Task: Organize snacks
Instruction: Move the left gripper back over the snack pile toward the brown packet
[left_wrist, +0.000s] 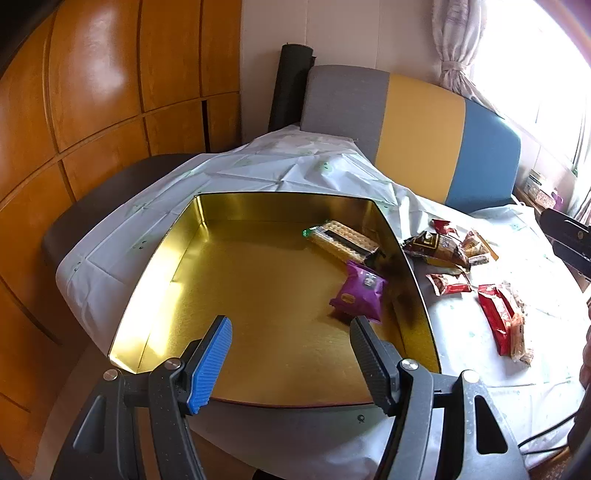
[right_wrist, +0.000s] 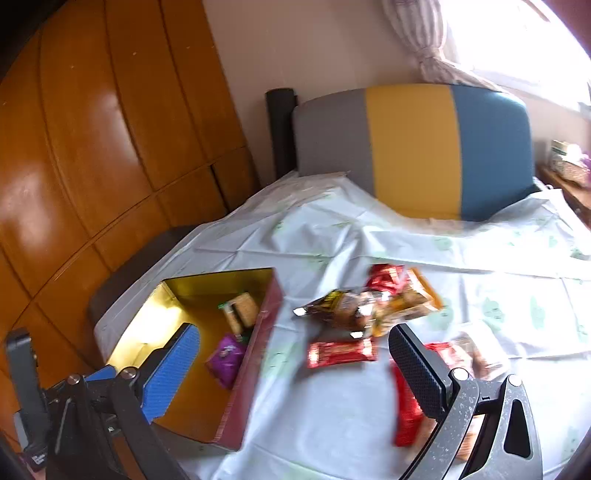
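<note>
**Two snacks lie in the gold tin, the rest on the tablecloth**

Nearest in the left wrist view, the left gripper is held with its jaws spread apart and nothing between them, over the near edge of the gold-lined tin. Inside the tin, a purple snack packet is seen beside the right wall, and a cracker pack lies behind it toward the far right corner.

In the right wrist view, the right gripper is seen with its jaws at full spread and nothing gripped; no earlier picture is given. Between its fingers, on the white tablecloth, a red bar wrapper lies just right of the tin's red outer wall. Partly hidden behind the right finger, another red packet is found. Farther off, a blurred heap of mixed snack packets is spread on the cloth. Beyond the table, a grey, yellow and blue chair back is set against the wall.
</note>
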